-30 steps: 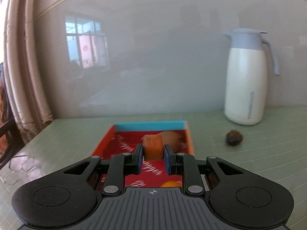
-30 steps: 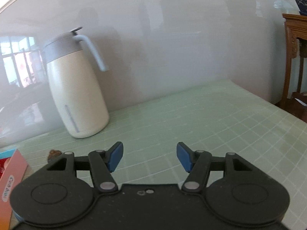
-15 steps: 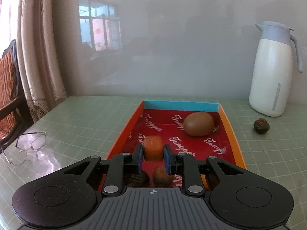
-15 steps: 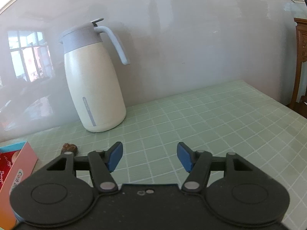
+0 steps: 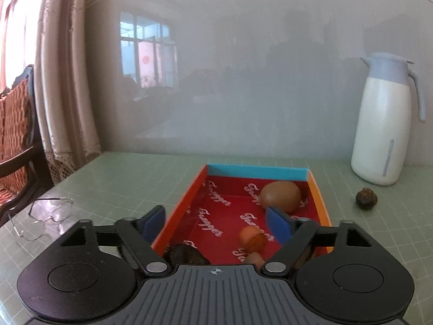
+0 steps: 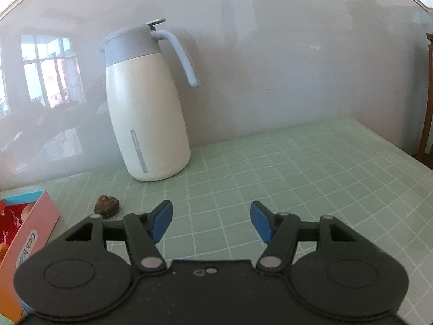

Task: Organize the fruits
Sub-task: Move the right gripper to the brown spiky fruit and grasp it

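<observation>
Left gripper (image 5: 215, 220): clamped on a small orange fruit piece (image 5: 253, 239) a moment ago; jaws now opening, nothing between the blue pads (image 5: 277, 224). Piece released, blurred, inside the shallow red-lined cardboard tray with orange sides and blue end wall (image 5: 257, 170), near its front end. Reads as one more fruit delivered.

Tray contents: brown oval kiwi-like fruit (image 5: 280, 196) toward the far right corner; released orange piece at centre front; second pale orange piece (image 5: 254, 258) at the near edge, partly hidden by the gripper body; dark rough fruit (image 5: 186, 254) at near left, also partly hidden. Further items behind the gripper body not discernible.

Outstanding: one small dark wrinkled fruit (image 6: 106, 206) on the green checked tabletop (image 6: 297, 168), just outside the tray's right wall, in front of the cream thermos jug with grey lid and handle (image 6: 147, 119). Likely next item.

Right gripper (image 6: 211, 220): jaws apart, holding nothing, hovering over bare tabletop beside that fruit.

Also present: wire-framed spectacles (image 5: 47, 216), left of tray.
</observation>
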`<action>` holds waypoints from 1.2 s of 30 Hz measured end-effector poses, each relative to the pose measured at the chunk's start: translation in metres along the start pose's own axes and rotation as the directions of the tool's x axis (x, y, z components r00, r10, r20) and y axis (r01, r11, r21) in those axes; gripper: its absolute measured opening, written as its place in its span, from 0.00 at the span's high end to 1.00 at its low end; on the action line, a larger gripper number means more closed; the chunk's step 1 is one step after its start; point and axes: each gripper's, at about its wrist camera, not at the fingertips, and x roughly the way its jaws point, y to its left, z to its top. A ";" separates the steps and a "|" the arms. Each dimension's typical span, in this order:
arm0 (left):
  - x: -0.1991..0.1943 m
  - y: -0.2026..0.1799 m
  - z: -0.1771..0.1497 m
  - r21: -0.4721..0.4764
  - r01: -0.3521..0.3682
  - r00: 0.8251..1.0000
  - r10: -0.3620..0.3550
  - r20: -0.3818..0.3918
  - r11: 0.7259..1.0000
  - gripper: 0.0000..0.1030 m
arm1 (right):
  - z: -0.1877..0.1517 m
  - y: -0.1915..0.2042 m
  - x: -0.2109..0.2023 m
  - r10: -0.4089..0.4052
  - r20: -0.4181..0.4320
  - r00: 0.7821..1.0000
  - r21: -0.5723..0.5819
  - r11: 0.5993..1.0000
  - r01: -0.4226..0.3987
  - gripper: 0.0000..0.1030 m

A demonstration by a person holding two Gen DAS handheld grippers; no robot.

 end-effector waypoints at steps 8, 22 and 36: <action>-0.003 0.019 0.002 -0.044 -0.038 0.999 0.039 0.029 0.998 0.04 | -0.005 0.014 0.001 0.024 -0.001 1.000 -0.041 0.999 -0.024 0.39; 0.007 0.065 -0.007 -0.060 -0.142 0.990 0.143 0.012 0.988 0.00 | -0.018 0.069 0.003 0.100 0.006 0.995 -0.178 0.979 -0.098 0.36; 0.015 0.103 -0.019 -0.062 -0.201 0.980 0.200 -0.023 0.978 0.00 | -0.029 0.119 0.022 0.183 -0.049 0.982 -0.305 0.933 -0.189 0.32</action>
